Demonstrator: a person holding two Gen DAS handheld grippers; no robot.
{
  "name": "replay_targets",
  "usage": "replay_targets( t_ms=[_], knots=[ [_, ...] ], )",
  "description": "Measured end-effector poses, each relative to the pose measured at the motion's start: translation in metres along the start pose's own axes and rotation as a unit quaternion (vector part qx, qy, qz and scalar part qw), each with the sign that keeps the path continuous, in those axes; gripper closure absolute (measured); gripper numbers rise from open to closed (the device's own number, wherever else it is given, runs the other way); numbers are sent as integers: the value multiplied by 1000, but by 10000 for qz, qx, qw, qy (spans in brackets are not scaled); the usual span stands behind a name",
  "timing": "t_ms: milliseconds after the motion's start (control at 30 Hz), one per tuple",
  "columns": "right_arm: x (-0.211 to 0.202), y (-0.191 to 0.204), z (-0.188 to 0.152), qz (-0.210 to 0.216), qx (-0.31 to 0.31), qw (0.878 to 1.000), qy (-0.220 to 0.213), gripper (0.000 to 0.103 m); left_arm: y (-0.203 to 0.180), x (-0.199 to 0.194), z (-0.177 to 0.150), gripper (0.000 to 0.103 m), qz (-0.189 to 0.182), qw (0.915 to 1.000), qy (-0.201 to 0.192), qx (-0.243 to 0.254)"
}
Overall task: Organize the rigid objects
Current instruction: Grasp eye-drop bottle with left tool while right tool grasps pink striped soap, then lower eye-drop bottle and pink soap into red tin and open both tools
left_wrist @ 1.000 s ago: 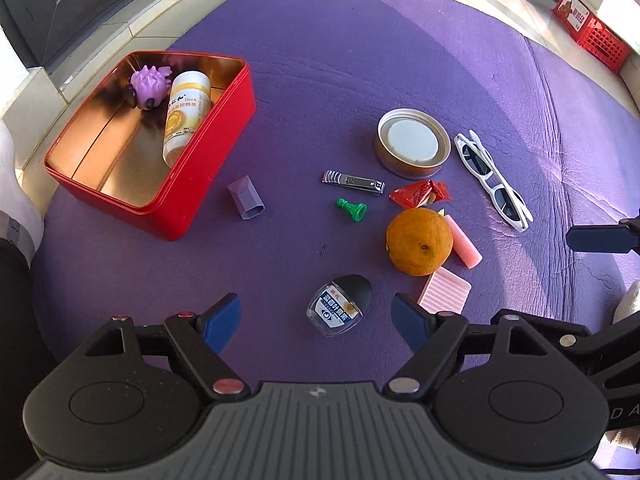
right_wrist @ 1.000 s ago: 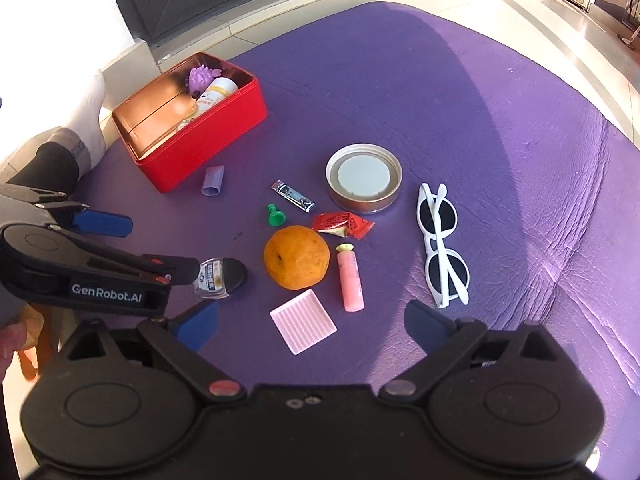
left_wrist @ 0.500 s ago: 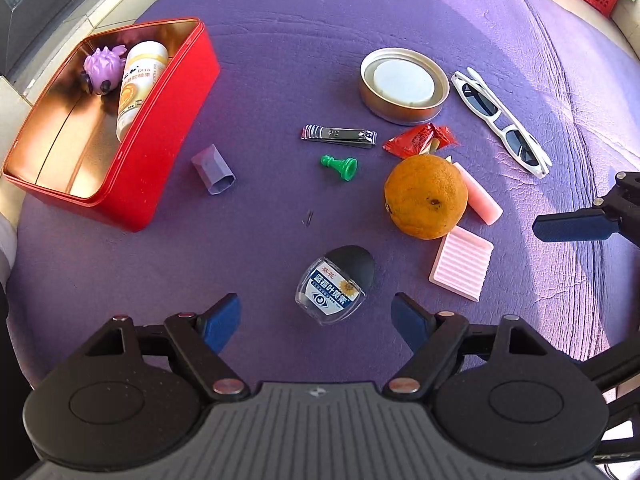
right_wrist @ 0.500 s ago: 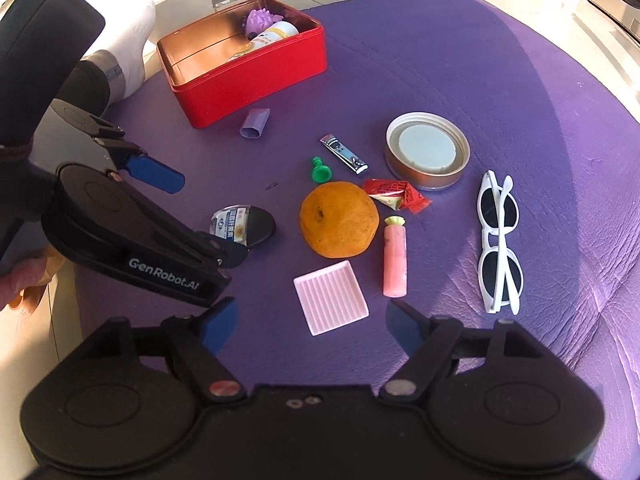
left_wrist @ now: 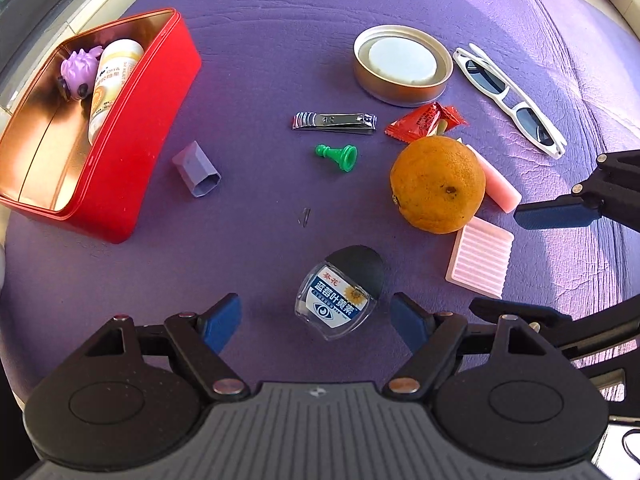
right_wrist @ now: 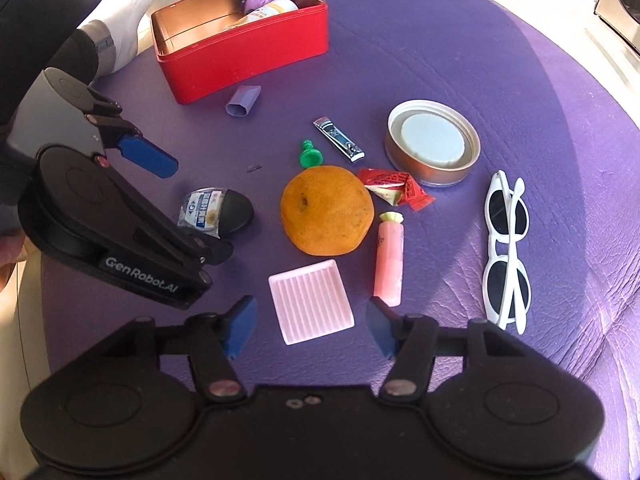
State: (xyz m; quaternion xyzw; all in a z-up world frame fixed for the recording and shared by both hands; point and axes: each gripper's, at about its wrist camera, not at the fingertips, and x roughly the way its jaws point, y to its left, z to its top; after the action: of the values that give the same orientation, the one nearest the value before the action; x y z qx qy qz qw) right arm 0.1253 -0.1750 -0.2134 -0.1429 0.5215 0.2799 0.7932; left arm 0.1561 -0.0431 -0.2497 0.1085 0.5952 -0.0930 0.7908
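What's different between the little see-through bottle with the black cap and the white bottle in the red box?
The clear bottle lies on the purple mat, outside the red box; the white bottle lies inside it. The clear bottle is squat and rounded with a blue label; the white bottle is a longer cylinder with yellow print. Both lie on their sides.

Left black tongs with blue pads (left_wrist: 316,316) spread wide, nothing gripped, low over the purple surface (left_wrist: 280,40) and angled down at it. Right black tongs with blue pads (right_wrist: 310,326) also wide apart, empty, low over the same surface. In the right wrist view, the left tongs sit to the left of the right tongs. Hands mostly hidden.
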Motion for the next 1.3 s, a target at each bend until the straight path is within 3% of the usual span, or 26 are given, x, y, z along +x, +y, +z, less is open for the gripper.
replay_targets(
  t_ms=[167,233,333,467,800,1067,1300],
  knots=[
    [8,-1,0,-30,-43,10000,49,53,2,5,3,23,-91,9999,-29,-48],
    [9,0,-2,-64,-91,9999,15,53,2,6,4,28,-154,9998,-49,-64],
    [10,1,-2,-119,-173,9998,-18,60,0,5,3,41,-240,9997,-91,-22],
    [9,3,-2,-158,-215,9996,-9,61,-6,-2,1,59,-305,9994,-133,70],
    [-9,4,3,-159,102,9998,-16,61,0,-18,1,60,-238,9992,-225,-218],
    [-49,8,28,-113,452,9980,-426,61,18,-58,6,60,-157,9956,-707,-602],
    [-80,22,61,-281,94,9970,-713,61,46,-97,14,59,-169,9877,-1191,-1003]
  ],
)
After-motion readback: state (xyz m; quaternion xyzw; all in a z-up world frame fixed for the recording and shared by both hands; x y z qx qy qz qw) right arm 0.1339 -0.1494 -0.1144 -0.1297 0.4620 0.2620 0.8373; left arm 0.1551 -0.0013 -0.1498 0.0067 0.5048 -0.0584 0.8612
